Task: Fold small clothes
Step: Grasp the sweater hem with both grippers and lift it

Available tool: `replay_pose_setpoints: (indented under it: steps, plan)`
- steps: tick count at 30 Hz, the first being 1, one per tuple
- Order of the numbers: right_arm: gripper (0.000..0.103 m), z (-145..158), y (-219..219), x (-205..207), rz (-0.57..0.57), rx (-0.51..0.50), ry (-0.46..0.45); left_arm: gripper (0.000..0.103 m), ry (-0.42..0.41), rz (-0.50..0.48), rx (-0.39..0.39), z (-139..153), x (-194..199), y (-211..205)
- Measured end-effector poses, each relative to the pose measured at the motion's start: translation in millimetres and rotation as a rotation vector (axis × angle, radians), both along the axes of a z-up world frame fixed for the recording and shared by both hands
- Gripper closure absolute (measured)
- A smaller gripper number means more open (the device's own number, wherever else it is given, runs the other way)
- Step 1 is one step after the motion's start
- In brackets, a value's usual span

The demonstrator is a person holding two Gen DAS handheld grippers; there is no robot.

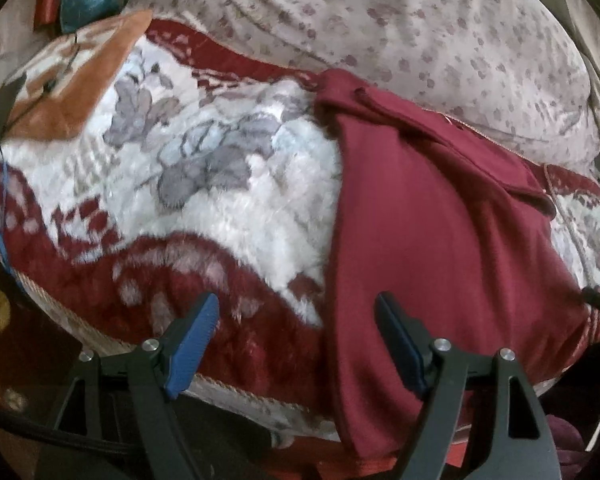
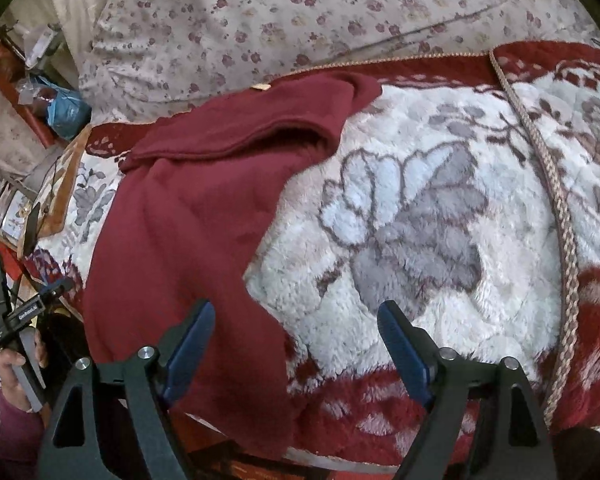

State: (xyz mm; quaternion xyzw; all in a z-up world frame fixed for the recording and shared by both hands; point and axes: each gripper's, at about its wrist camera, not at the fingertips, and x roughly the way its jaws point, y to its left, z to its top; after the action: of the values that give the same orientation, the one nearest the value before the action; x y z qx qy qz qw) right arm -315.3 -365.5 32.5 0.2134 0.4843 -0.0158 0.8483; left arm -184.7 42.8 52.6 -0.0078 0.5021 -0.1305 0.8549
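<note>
The maroon garment point(image 1: 440, 240) lies partly folded across the fleece blanket point(image 1: 228, 216), its lower end draped over the near edge; left gripper point(image 1: 296, 316) and right gripper point(image 2: 296, 320) both gape empty above that hem, apparently poised to lift it.

A: Deep maroon garment point(image 2: 188, 216), plain, no print.

B: And under it a fluffy blanket point(image 2: 412, 208), white with grey-blue flowers, dark red border, braided tan edging.

A: Behind, a beige sheet point(image 2: 300, 12) dotted with small mauve flowers.

B: Blue pads on black fingers point(image 1: 196, 344).
</note>
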Motion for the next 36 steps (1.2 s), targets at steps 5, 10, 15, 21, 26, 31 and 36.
replay_pose_setpoints:
  steps: [5, 10, 15, 21, 26, 31, 36]
  plan:
    - [0.016, -1.6, 8.4, -6.6, 0.044, -0.001, 0.001, 0.024, 0.052, -0.06, -0.032, -6.9, -15.1, -7.9]
    - [0.015, -1.1, 9.6, -16.4, 0.054, 0.007, -0.011, 0.024, 0.121, -0.107, -0.035, -28.0, -25.9, -27.9]
    - [0.015, -7.4, 8.7, -23.5, 0.054, 0.036, 0.004, 0.024, 0.113, -0.128, 0.03, -37.9, -37.2, -39.7]
    - [0.015, -17.5, 15.6, -35.7, 0.1, 0.059, 0.025, 0.025, 0.127, -0.128, 0.024, -42.8, -42.8, -38.9]
    - [0.036, -30.1, 30.9, -39.1, 0.151, 0.072, 0.007, 0.055, 0.113, -0.112, 0.043, -41.7, -44.5, -36.3]
    - [0.087, -31.6, 39.7, -36.3, 0.181, 0.076, -0.011, 0.091, 0.14, -0.142, -0.048, -29.2, -43.7, -27.8]
    - [0.094, -12.3, 57.4, -49.8, 0.295, 0.117, -0.01, 0.092, 0.062, -0.175, -0.046, 7.1, -58.3, -12.7]
